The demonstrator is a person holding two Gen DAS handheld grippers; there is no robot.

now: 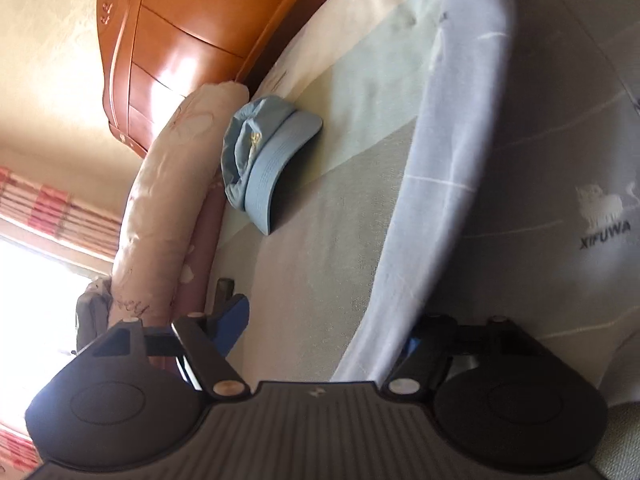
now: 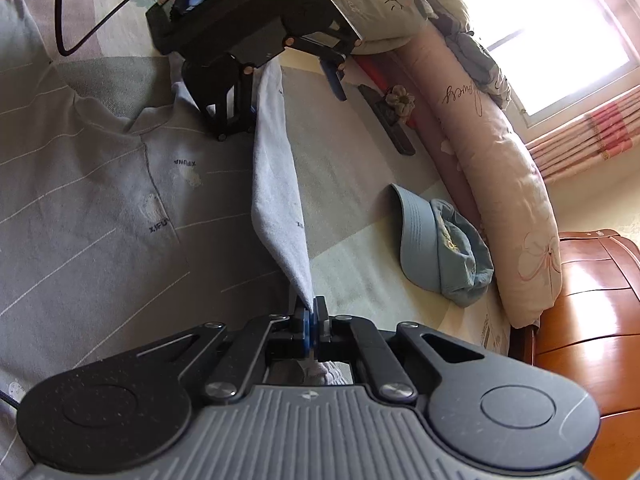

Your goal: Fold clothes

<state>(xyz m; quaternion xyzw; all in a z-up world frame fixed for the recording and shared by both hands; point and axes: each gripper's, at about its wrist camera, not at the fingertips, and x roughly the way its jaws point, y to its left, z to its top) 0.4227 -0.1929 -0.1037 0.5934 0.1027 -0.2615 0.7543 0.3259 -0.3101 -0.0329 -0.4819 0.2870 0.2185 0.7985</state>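
Note:
A pale grey-lilac shirt [image 2: 100, 200] with thin white stripes and "XIFUWA" prints lies spread on the bed. One edge of it is lifted into a taut strip [image 2: 276, 184] running between the two grippers. My right gripper [image 2: 315, 312] is shut on the near end of that strip. At the far end my left gripper [image 2: 282, 112] stands open, the strip passing between its fingers, close to one and well apart from the blue pad [image 2: 335, 80] of the other. In the left wrist view the shirt [image 1: 560, 160] fills the right side, and its edge drops between the left gripper's [image 1: 328, 320] spread jaws.
A light blue cap [image 2: 440, 240] [image 1: 264, 160] lies on the striped sheet [image 2: 352, 184] beside a long pink bolster [image 2: 500, 180] [image 1: 160, 200]. A flat black object with a flower clip [image 2: 394, 116] rests near the bolster. Orange wooden furniture [image 2: 592, 300] [image 1: 180, 40] stands past the bed's edge.

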